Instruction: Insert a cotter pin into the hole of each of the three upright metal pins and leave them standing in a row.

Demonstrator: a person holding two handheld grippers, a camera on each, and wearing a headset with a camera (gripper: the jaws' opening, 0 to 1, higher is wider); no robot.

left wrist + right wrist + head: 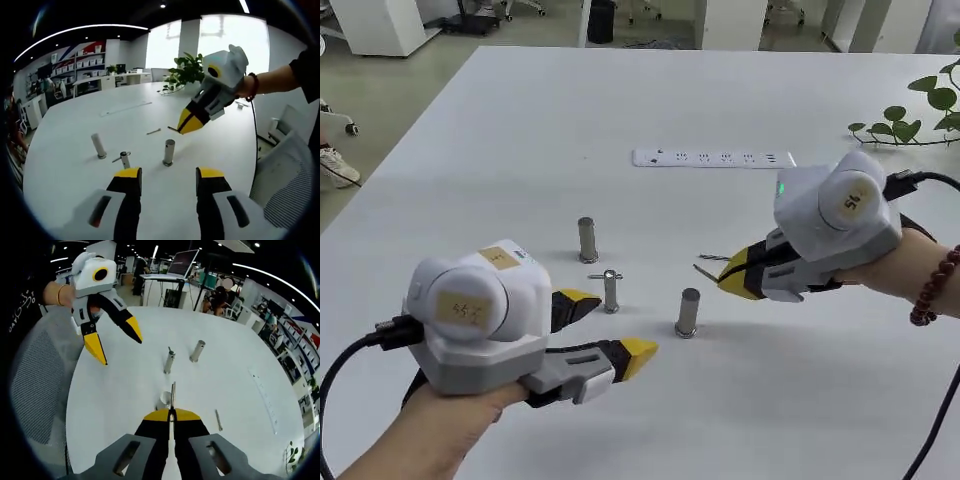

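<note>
Three upright metal pins (587,240), three cotter pins (605,275), one power strip (712,158), one plant (920,115).

Your three grey metal pins stand upright in a slanting row: bare far pin (587,240), middle pin (611,293) with a cotter pin (605,275) crosswise through its top, bare near pin (688,313), while your right gripper (171,413) pinches a second cotter pin (172,394)
</note>
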